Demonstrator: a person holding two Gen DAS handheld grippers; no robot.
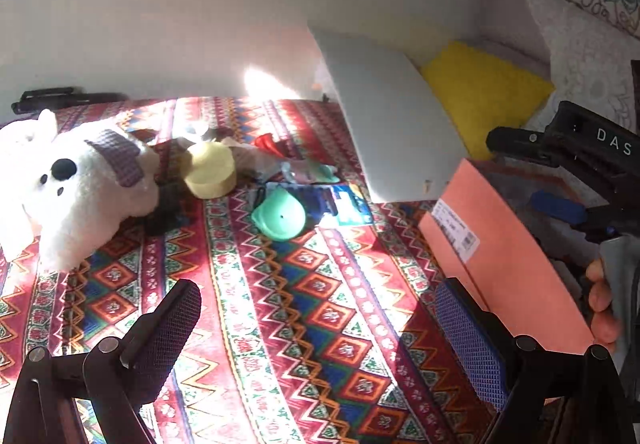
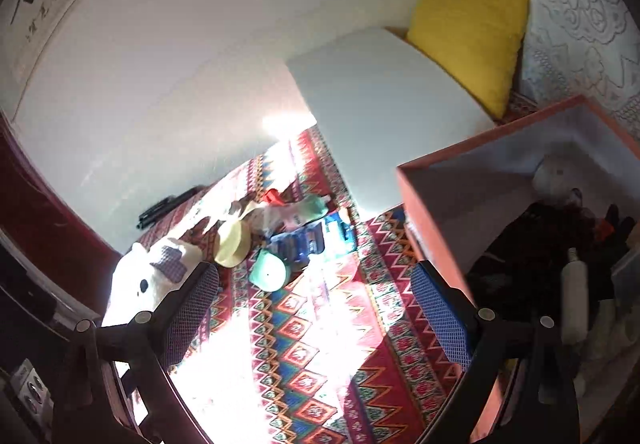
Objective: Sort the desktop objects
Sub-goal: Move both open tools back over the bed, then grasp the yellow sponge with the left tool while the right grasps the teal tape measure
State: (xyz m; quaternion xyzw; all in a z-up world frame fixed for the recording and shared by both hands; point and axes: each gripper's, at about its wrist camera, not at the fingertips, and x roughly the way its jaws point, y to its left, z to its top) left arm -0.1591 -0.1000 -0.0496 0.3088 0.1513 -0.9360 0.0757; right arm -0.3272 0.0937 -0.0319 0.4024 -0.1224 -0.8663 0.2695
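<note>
A pile of small objects lies on the patterned cloth (image 1: pixel 304 304): a white plush toy (image 1: pixel 80 179), a yellow round tub (image 1: pixel 210 171), a mint green cap (image 1: pixel 280 215), a blue packet (image 1: pixel 344 203) and a red item (image 1: pixel 268 143). My left gripper (image 1: pixel 320 340) stands open and empty, low over the cloth in front of the pile. An orange box (image 1: pixel 500 264) sits to the right. My right gripper (image 2: pixel 316 312) is open and empty beside the box's left wall (image 2: pixel 436 211). The box holds a white bottle (image 2: pixel 574 296) and several dark items. The plush toy (image 2: pixel 148 276) sits behind the right gripper's left finger.
A white cushion (image 1: pixel 392 135) and a yellow pillow (image 1: pixel 484 91) lean at the back right. A black object (image 1: pixel 52 99) lies along the far left edge by the wall. A hand (image 1: pixel 600 300) holds the right gripper's body (image 1: pixel 580 151) over the box.
</note>
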